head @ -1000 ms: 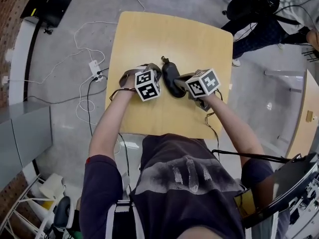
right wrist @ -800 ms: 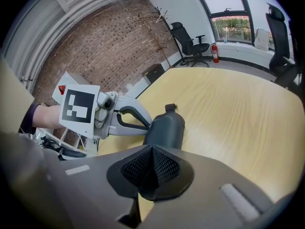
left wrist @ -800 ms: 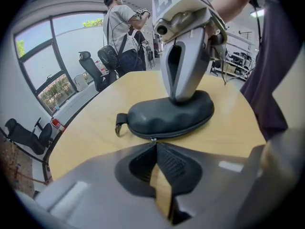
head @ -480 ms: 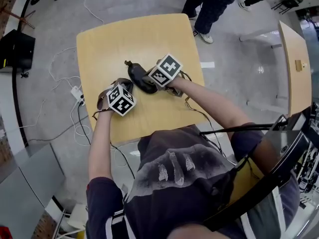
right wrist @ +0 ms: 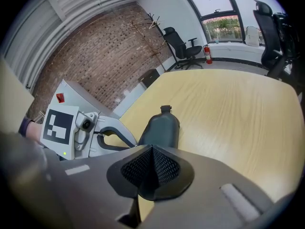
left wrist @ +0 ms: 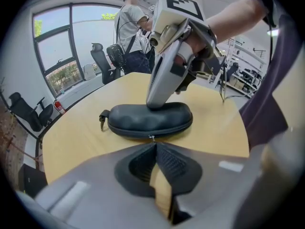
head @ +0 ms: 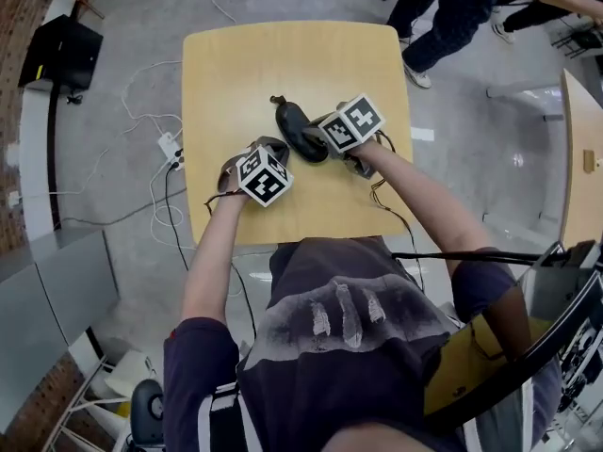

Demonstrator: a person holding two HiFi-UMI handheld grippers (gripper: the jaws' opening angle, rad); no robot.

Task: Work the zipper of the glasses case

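Note:
The black glasses case [head: 295, 128] lies on the wooden table [head: 245, 64], with a small strap tab at its far end. In the left gripper view the case [left wrist: 150, 119] fills the middle, its zipper running along the near side. My left gripper [left wrist: 155, 144] is shut, and the little metal zipper pull [left wrist: 151, 137] sits right at its tips. My right gripper [left wrist: 159, 101] comes down from above and presses shut on top of the case. In the right gripper view its pads [right wrist: 143, 163] meet over the case [right wrist: 161, 128]. In the head view the left gripper [head: 281, 151] is by the case's near side.
People stand beyond the table's far right corner [head: 443, 8]. A power strip with cables [head: 170, 146] and a black box [head: 58, 50] lie on the floor to the left. Another table's edge [head: 584, 158] is at the right. Office chairs [left wrist: 102, 61] stand behind.
The left gripper has shifted a little along the case's near side and rolled slightly, still shut. The right gripper stays pressed on the case. The head view has swung round.

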